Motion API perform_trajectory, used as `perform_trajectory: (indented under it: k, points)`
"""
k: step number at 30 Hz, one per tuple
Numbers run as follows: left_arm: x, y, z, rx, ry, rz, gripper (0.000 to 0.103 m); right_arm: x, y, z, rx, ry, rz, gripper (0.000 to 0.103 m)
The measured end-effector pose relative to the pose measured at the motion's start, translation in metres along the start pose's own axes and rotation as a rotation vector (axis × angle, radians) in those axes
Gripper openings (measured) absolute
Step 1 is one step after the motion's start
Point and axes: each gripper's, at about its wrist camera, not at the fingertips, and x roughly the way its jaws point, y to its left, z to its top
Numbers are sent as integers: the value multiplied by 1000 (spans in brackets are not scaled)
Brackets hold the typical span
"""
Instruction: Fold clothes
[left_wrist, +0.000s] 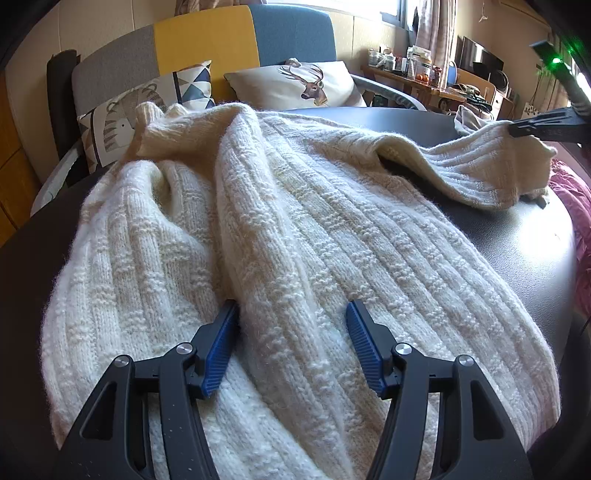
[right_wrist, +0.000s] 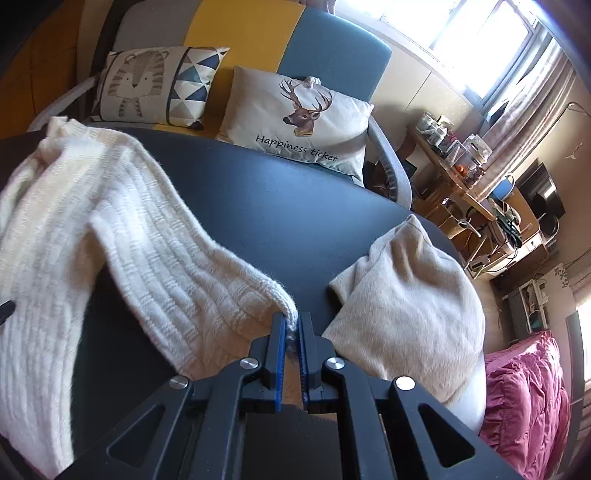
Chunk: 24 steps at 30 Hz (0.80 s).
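Observation:
A cream ribbed knit sweater lies spread and rumpled over the dark round table. My left gripper hovers open just over its near body, blue pads on either side of a raised fold. One sleeve stretches to the right, lifted off the table. My right gripper is shut on that sleeve's cuff, and the sleeve runs back left toward the sweater body. The right gripper also shows in the left wrist view as a black bar at the cuff.
A folded beige garment sits on the table's right edge beside my right gripper. A pink quilt lies beyond the table. Behind stand a sofa with a deer cushion and a tiger cushion, and a cluttered desk.

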Motion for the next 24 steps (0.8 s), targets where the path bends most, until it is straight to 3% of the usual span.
perform_trajectory:
  k: [5,15,21,24]
  points:
    - [0,-1,-1,1,-1,2,63,32,2,12,-6,33,-6,5]
    - [0,-2,-1,5,-1,11,63,100,-1,11,112,108,72,5]
    - [1,-6,0,9,1,23,65,88,-39,-1,236,42,124,10]
    - [1,-7,0,8,1,24,65,81,-58,-7,298,8,150,19]
